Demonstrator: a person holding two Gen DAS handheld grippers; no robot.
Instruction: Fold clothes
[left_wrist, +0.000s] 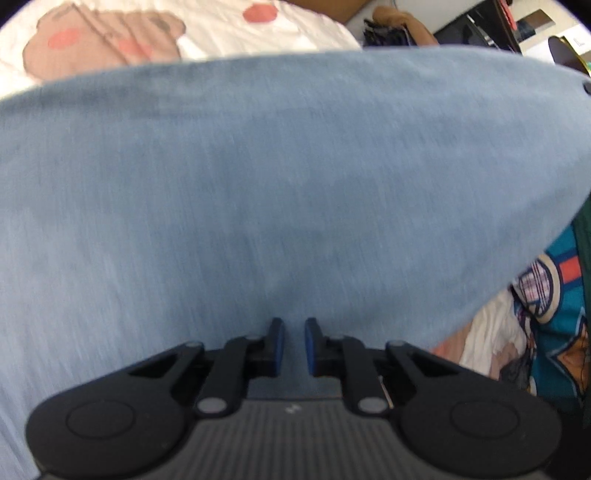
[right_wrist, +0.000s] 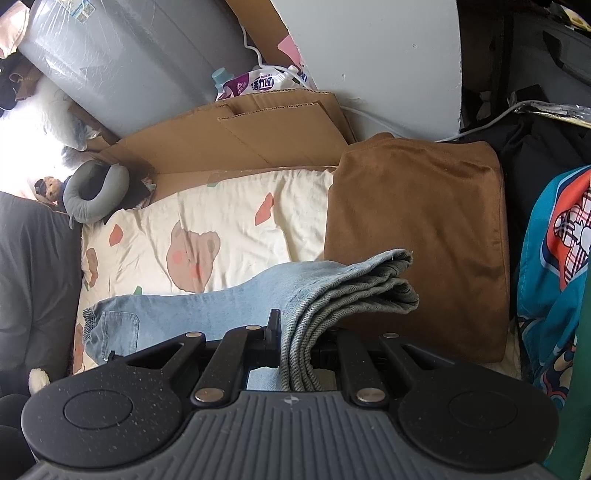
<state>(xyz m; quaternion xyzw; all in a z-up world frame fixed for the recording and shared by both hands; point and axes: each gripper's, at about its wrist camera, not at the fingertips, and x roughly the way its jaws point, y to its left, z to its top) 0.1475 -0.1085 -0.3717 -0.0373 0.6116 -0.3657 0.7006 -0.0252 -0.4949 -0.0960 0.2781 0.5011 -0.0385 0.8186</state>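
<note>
Light blue jeans fill almost the whole left wrist view, spread flat and blurred. My left gripper sits low on them, its blue pads a narrow gap apart with denim filling that gap. In the right wrist view the jeans lie across a cream bedsheet, waistband and pocket at the left. My right gripper is shut on the stacked leg hems, which stick out to the right over a folded brown garment. Its right finger is hidden under the denim.
A teal printed garment lies at the right edge, also seen as a teal garment beside the jeans. Flat cardboard, a grey neck pillow and a grey wrapped box line the bed's far side.
</note>
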